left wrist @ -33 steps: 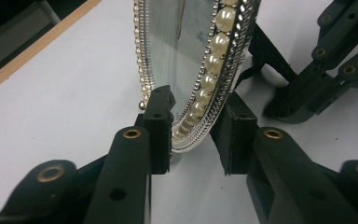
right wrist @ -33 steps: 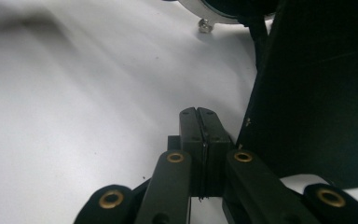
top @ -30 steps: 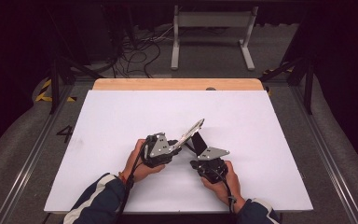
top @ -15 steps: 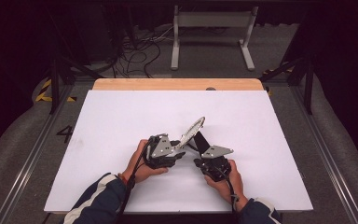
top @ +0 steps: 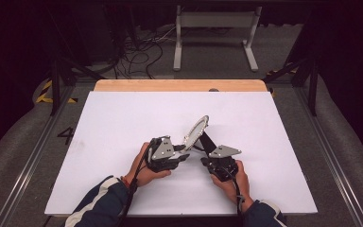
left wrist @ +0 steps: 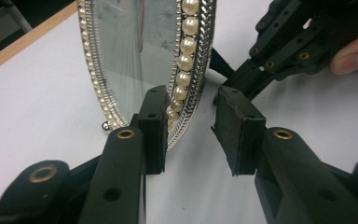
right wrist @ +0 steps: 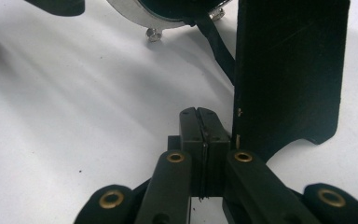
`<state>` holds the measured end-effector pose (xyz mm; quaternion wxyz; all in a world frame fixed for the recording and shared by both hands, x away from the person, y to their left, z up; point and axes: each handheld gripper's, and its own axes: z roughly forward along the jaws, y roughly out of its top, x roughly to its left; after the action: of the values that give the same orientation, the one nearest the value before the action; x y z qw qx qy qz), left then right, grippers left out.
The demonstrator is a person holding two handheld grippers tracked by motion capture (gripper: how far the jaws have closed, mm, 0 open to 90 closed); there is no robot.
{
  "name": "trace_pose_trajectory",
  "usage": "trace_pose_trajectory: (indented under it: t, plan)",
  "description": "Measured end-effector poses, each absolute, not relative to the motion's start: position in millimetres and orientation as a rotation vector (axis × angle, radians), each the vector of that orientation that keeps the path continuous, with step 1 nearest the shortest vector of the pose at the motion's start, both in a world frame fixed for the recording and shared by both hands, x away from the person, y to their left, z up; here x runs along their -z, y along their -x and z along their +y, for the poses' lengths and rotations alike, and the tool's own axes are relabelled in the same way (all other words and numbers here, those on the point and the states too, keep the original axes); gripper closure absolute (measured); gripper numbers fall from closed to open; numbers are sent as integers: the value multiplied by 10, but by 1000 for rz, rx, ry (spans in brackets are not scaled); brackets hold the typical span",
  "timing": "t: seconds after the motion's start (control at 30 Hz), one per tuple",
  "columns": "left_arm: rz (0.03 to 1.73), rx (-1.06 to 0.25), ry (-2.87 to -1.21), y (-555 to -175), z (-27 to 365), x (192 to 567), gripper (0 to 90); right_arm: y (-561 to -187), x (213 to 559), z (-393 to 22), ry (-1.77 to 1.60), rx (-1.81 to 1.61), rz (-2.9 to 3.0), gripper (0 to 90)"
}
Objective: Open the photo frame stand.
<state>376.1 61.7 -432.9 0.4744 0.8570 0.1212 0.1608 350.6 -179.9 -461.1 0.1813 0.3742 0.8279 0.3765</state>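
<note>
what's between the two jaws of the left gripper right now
In the left gripper view, the left gripper has the pearl-trimmed rim of the oval frame just inside its left jaw; the remaining gap shows bare white table.

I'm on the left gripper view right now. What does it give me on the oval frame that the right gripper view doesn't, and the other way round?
The left gripper view shows the oval frame from the front: glass, pearl and silver rim, with the left gripper open, one jaw against the rim's lower edge and the other clear of it.

The right gripper view shows the back: the black easel stand upright on the table, beside the right gripper, whose jaws are shut with nothing between them.

Both show the frame's small ball foot and the white table.
</note>
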Motion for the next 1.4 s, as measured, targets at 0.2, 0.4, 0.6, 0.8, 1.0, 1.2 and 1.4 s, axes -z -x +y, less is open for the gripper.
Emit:
trace_pose_trajectory:
  t: [0.2, 0.4, 0.6, 0.8, 1.0, 1.2, 1.4]
  plan:
    - [299, -369, -2085, -3773, 635, 4325, 698, -3513, 4614, -1803, -1055, -1058, 2341, 900]
    - [282, -362, -2088, -3759, 610, 4321, 685, -3525, 4615, -1829, -1069, -1043, 2321, 900]
    - [285, -353, -2086, -3753, 593, 4324, 679, -3538, 4617, -1849, -1080, -1042, 2315, 900]
    - [278, -344, -2088, -3745, 561, 4329, 677, -3565, 4614, -1888, -1092, -1040, 2306, 900]
    - [270, -355, -2098, -3734, 527, 4334, 680, -3600, 4610, -1933, -1102, -1035, 2295, 900]
    - [282, -356, -2104, -3758, 576, 4337, 668, -3619, 4612, -1963, -1107, -1034, 2292, 900]
    - [293, -367, -2110, -3771, 680, 4336, 665, -3633, 4609, -1991, -1114, -1030, 2287, 900]
